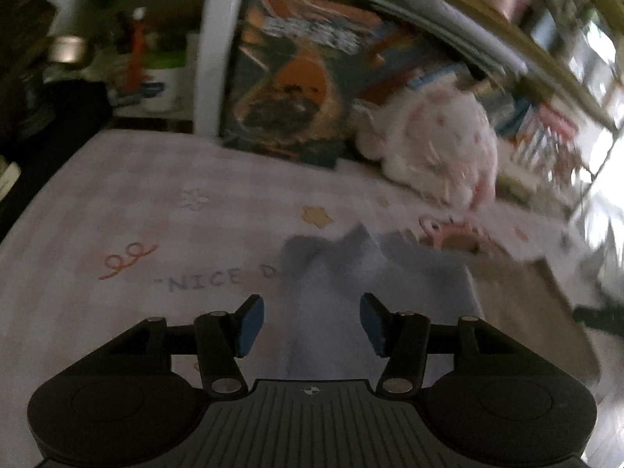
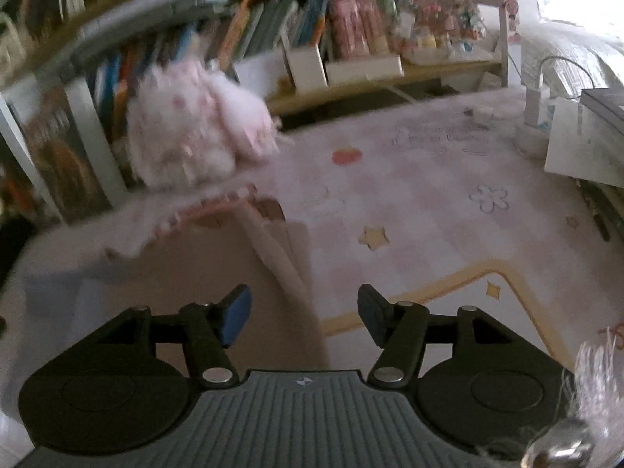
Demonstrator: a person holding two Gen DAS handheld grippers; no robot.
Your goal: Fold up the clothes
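A garment lies flat on a pink checked mat [image 1: 117, 202]. In the left wrist view its pale bluish-white sleeve or panel [image 1: 331, 273] runs between my fingers, with a tan part [image 1: 526, 312] to the right and a pink frilled collar [image 1: 456, 234]. My left gripper [image 1: 311, 321] is open above the pale cloth. In the right wrist view the tan part [image 2: 218, 269] and the frilled collar [image 2: 210, 206] lie ahead to the left. My right gripper [image 2: 304, 314] is open and empty above the garment's right edge.
A white and pink plush toy [image 1: 440, 144] [image 2: 187, 132] sits at the mat's far edge against a bookshelf [image 2: 273, 27]. A large picture book [image 1: 296, 78] leans there. Papers and a box [image 2: 585, 140] stand at the right. The mat [image 2: 448, 202] carries printed stars and flowers.
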